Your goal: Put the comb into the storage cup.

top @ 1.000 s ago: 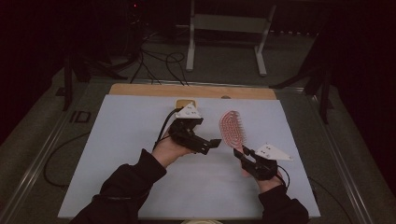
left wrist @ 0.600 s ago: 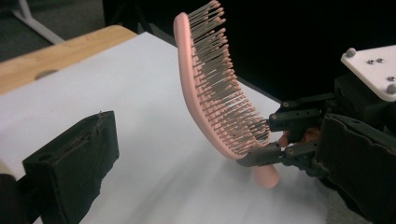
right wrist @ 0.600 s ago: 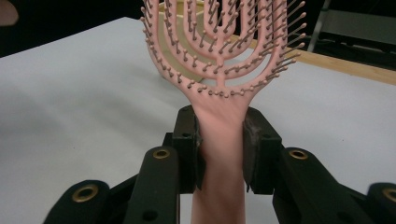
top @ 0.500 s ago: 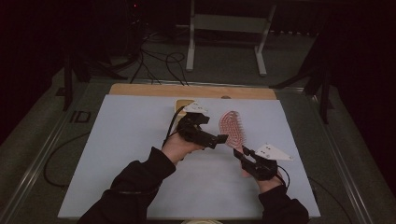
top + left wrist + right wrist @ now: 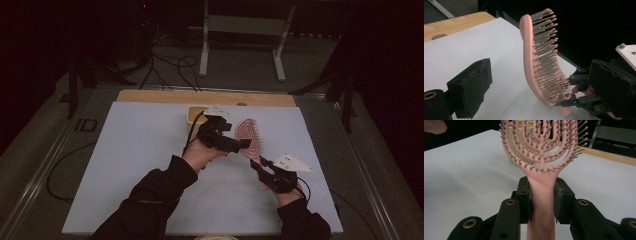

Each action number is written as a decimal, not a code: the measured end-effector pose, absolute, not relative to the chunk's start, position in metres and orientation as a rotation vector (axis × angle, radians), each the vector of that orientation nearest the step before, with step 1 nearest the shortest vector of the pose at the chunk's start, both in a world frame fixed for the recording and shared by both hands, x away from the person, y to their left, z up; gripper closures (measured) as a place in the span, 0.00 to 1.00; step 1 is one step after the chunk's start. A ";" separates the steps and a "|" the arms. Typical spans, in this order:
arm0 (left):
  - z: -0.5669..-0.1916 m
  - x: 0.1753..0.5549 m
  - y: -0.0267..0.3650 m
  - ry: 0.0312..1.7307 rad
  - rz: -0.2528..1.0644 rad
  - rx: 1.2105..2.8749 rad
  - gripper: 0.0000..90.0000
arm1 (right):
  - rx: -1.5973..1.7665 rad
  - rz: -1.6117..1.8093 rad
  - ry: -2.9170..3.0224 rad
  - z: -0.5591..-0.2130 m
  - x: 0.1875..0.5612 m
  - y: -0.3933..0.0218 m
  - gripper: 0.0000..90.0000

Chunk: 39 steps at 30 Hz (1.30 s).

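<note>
A pink brush [image 5: 532, 67] with grey bristles tipped in pink is seen. The surface [image 5: 140, 150] is covered in pale white, with a brown wooden strip at its far edge. The jaws are coloured black. A cream box [image 5: 194, 116] is seen behind.

White table [image 5: 140, 165]; perhaps a cream box [image 5: 194, 116] on it

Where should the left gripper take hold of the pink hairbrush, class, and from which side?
Probably across the brush head: the left gripper already straddles the pink hairbrush, one pad behind its smooth curved back, one facing the bristles. The right gripper clamps the handle, leaving only the head free.
</note>
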<state>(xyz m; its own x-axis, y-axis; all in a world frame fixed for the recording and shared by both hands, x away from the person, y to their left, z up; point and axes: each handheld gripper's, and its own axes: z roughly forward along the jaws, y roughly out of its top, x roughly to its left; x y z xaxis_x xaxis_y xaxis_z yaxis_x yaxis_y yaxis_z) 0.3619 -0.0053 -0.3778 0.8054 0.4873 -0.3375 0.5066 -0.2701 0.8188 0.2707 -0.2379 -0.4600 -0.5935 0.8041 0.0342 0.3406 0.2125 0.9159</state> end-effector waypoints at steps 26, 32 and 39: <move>-0.388 0.372 -0.021 0.816 -0.103 1.865 0.48 | 1.051 1.358 2.040 -0.460 0.270 -0.237 0.78; -0.390 0.373 -0.021 0.825 -0.125 1.858 0.60 | 1.053 1.355 2.048 -0.460 0.271 -0.237 0.78; -0.387 0.372 -0.023 0.829 -0.158 1.832 0.69 | 1.050 1.349 2.043 -0.460 0.271 -0.236 0.78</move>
